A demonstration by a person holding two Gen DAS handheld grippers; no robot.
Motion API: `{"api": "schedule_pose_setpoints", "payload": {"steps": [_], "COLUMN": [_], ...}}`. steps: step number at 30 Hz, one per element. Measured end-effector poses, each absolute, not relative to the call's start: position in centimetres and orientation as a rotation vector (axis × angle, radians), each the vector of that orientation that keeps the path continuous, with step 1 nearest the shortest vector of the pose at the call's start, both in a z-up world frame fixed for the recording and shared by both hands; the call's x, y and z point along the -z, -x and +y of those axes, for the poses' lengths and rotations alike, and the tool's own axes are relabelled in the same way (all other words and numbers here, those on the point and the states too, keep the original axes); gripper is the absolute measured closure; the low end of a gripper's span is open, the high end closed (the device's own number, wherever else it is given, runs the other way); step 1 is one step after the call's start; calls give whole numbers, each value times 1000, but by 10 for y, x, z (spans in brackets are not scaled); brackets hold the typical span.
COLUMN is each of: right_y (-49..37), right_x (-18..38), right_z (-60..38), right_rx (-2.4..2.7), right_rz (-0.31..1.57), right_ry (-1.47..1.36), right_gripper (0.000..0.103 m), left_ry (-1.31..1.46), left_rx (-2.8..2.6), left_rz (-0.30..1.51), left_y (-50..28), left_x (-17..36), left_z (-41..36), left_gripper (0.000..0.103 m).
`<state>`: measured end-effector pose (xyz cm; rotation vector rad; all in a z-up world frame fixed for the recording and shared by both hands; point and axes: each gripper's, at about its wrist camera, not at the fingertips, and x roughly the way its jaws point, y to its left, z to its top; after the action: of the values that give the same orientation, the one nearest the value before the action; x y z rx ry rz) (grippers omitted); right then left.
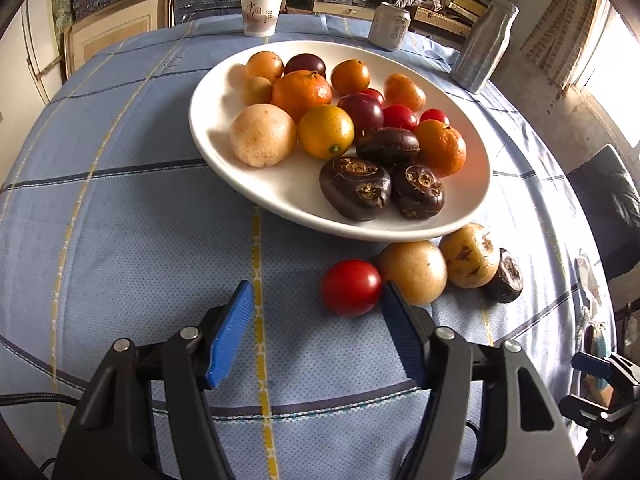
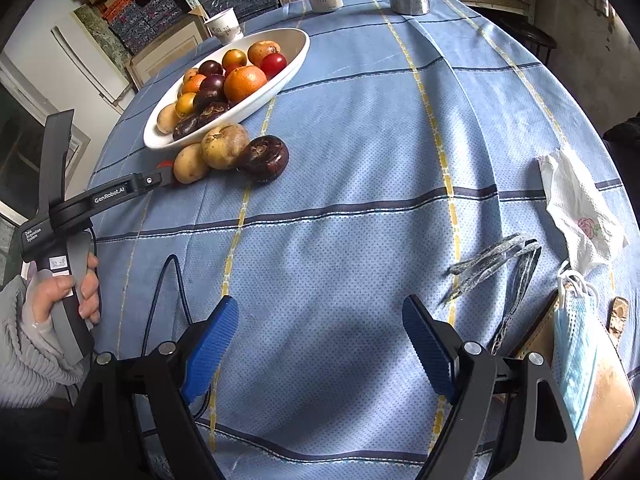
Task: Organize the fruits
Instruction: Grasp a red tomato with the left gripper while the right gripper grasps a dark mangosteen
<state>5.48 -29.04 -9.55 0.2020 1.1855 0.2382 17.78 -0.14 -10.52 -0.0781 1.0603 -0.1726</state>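
Note:
A white oval plate (image 1: 280, 196) holds several oranges, plums, small tomatoes and dark water chestnuts. Just outside its near rim, on the blue cloth, lie a red tomato (image 1: 351, 287), two pale yellow fruits (image 1: 414, 272) (image 1: 470, 256) and a dark chestnut (image 1: 506, 276). My left gripper (image 1: 318, 292) stands open low over the cloth. The tomato sits between its fingers close to the right blue pad, and the left pad is well clear of it. My right gripper (image 2: 320, 308) is open over bare cloth, far from the fruit, with nothing between its fingers.
A paper cup (image 1: 262, 12), a can (image 1: 390, 26) and a metal bottle (image 1: 484, 48) stand behind the plate. In the right wrist view a white bag (image 2: 580, 208), dark strips (image 2: 492, 264) and a face mask (image 2: 576, 340) lie at the right. A cable (image 2: 168, 280) crosses the near cloth.

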Motion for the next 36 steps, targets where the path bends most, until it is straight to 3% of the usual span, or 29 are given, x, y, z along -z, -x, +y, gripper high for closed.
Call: {"api": "schedule_pose_setpoints", "payload": {"steps": [2, 8, 16, 24, 36], "right_y": [-54, -53, -51, -54, -134], "right_x": [96, 94, 93, 86, 88], "right_z": [-291, -288, -288, -287, -251], "right_rx": [-238, -241, -237, -243, -348], "right_rz": [1185, 1178, 1174, 1127, 1071], "right_ry": [-199, -184, -180, -149, -75], "right_gripper": [18, 18, 18, 18, 18], "left_ry": [77, 109, 143, 124, 117], "left_rx": [197, 219, 279, 273, 167], "left_rz": [1058, 1064, 1066, 1041, 1009], "left_y": [-177, -179, -180, -171, -125], "left_x": [104, 106, 105, 98, 72], "left_z": [-3, 1, -1, -2, 35], "left_gripper": [50, 50, 72, 73, 73]}}
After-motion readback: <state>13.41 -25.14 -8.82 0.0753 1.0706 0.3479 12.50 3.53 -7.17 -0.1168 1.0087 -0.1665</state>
